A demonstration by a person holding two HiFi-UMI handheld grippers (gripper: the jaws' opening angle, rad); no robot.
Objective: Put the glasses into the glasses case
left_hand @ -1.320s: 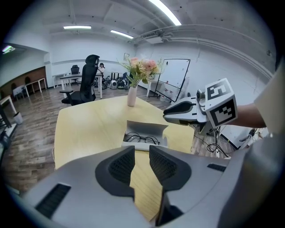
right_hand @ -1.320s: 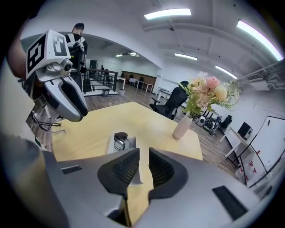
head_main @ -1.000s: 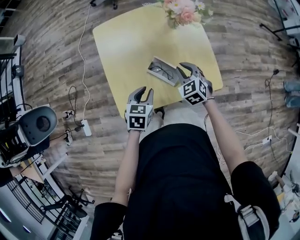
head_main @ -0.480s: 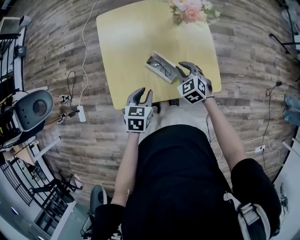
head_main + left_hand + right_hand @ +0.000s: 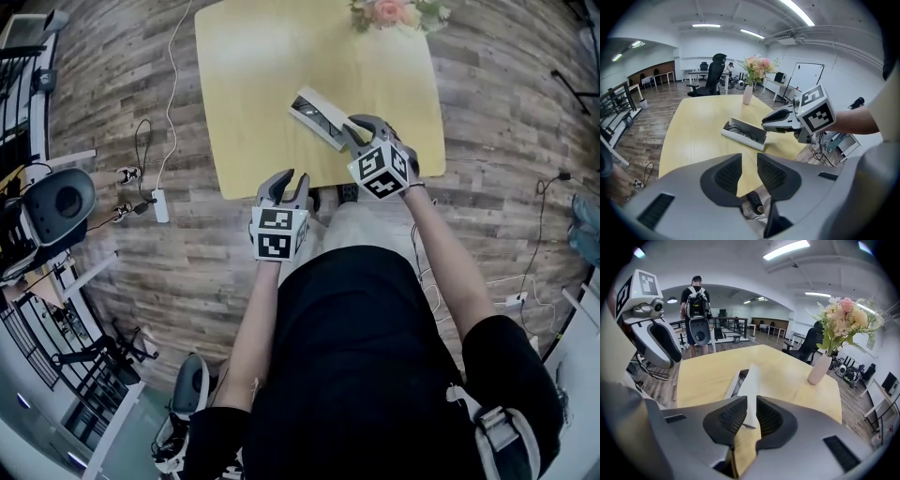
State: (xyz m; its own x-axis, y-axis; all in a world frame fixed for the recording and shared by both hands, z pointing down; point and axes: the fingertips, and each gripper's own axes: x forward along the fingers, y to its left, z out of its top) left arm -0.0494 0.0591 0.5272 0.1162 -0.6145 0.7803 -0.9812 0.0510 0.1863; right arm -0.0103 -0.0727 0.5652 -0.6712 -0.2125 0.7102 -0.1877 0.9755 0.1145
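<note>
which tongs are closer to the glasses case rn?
Right. The right tongs are at the glasses case, jaws closed on its raised lid. The left tongs hang short of it at the table's near edge, jaws apart, empty.

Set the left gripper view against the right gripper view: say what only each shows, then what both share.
Only the left gripper view: the left gripper with its jaws apart and empty, and the right gripper seen from outside, reaching the open white glasses case. Only the right gripper view: the case's upright white lid pinched between the right gripper's jaws, and a standing person wearing a black backpack. Both: the case, the yellow wooden table and the white vase of pink flowers.
</note>
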